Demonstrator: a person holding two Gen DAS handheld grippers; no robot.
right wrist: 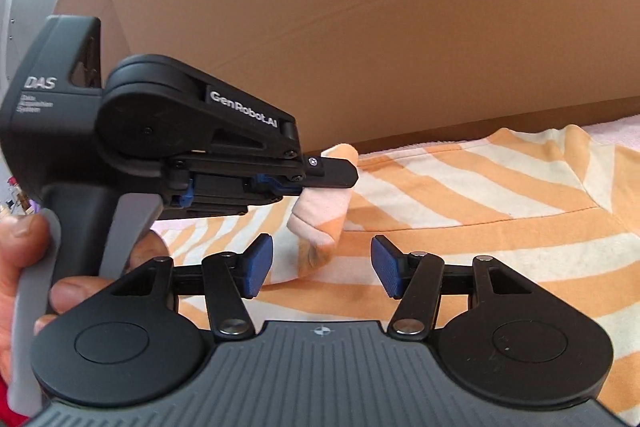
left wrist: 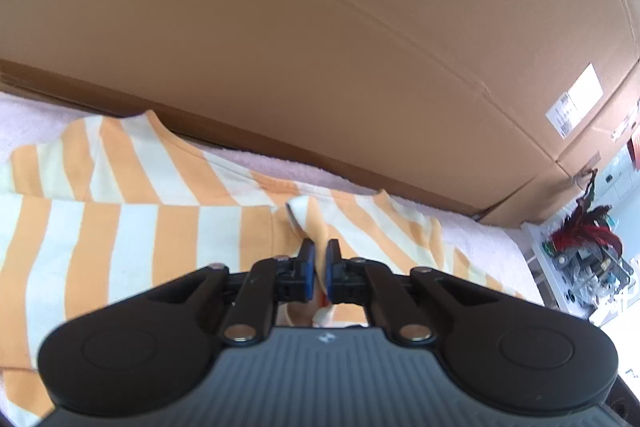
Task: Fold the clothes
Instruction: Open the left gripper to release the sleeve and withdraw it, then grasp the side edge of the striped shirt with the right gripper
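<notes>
The left gripper point(left wrist: 319, 257) is pinched tight on a fold of the striped shirt point(left wrist: 120, 227), which lies flat on the pink towel point(left wrist: 32, 123). The right gripper point(right wrist: 322, 267) has its fingers apart, holding nothing. I think a fold is partway done, and next the left one should lay its piece down smooth.

Shirt point(left wrist: 132, 227) – orange/cream stripes. Towel point(left wrist: 480, 239) under it pale pink. Box point(left wrist: 320, 47) behind plain brown, white label point(left wrist: 576, 99). Both tools black, blue pads point(right wrist: 260, 263) – grey ribbed bodies.
</notes>
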